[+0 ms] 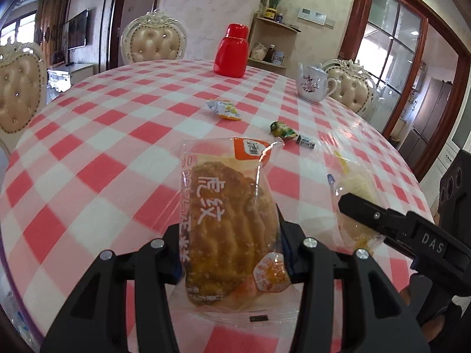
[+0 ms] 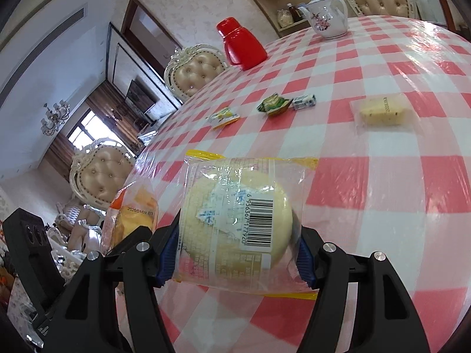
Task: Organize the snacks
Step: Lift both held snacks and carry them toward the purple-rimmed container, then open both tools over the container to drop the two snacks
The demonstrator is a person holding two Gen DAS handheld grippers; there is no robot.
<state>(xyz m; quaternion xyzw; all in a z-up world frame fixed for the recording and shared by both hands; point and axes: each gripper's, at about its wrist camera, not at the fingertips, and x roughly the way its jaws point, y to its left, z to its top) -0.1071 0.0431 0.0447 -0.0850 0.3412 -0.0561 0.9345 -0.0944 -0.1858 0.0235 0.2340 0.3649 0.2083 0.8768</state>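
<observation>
Over a round worktop [image 1: 103,135] spread with a red-and-white checked cloth, the left gripper [image 1: 232,235] is closed partway on a clear-wrapped brown ridged pastry [image 1: 229,220], its blue pads pressing both sides of the packet, which is held above the cloth; just beside it the right gripper [image 2: 238,253] clamps a clear yellow-edged packet holding a pale round bun [image 2: 238,220], barcode side up, likewise clear of the cloth; farther across the worktop lie a small yellow-and-white sachet [image 2: 223,116], a green foil-wrapped sweet [image 2: 272,105] touching a small blue-and-white wrapped sweet [image 2: 304,101], and, well apart to the right, a clear-wrapped pale yellow cake slice [image 2: 382,113]; a red plastic flask [image 1: 232,50] and a white floral teapot [image 1: 313,83] stand near the far rim.
</observation>
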